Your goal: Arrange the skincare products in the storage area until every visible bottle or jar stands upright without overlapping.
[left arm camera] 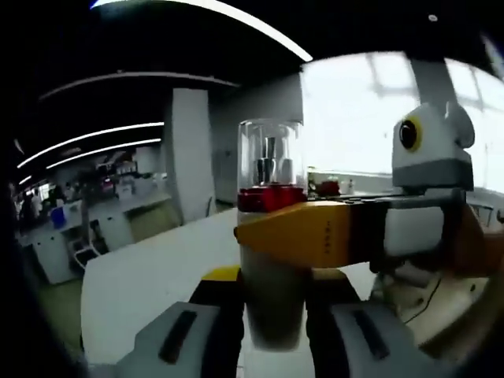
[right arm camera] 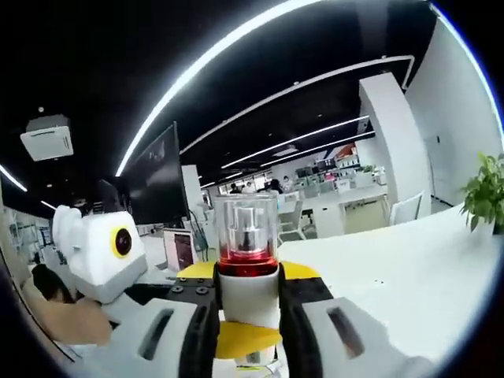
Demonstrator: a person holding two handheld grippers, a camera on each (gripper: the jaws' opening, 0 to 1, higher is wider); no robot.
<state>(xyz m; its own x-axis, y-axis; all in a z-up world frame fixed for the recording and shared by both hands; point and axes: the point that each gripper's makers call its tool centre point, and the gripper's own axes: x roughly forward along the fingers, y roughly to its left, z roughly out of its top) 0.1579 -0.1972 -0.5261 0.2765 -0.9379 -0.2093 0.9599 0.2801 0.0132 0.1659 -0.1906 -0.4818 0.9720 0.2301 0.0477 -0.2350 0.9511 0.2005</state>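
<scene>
One skincare bottle (left arm camera: 270,169) with a white body, a red collar and a clear cap is held upright in the air above a white table. My left gripper (left arm camera: 273,315) is shut on its lower body, its grey jaws pressing both sides. My right gripper (left arm camera: 272,233) reaches in from the right, and its yellow jaw crosses the bottle just under the red collar. In the right gripper view the same bottle (right arm camera: 246,228) stands between my right gripper (right arm camera: 248,307), shut on the white body. The left gripper (right arm camera: 244,340) shows its yellow tips lower on the bottle.
A white table (left arm camera: 134,291) stretches below and away to the left; it also spreads to the right (right arm camera: 409,283). A potted plant (right arm camera: 484,197) stands at its far right edge. A hand (right arm camera: 55,315) holds the left gripper. Office desks and a dark screen (right arm camera: 157,189) lie behind.
</scene>
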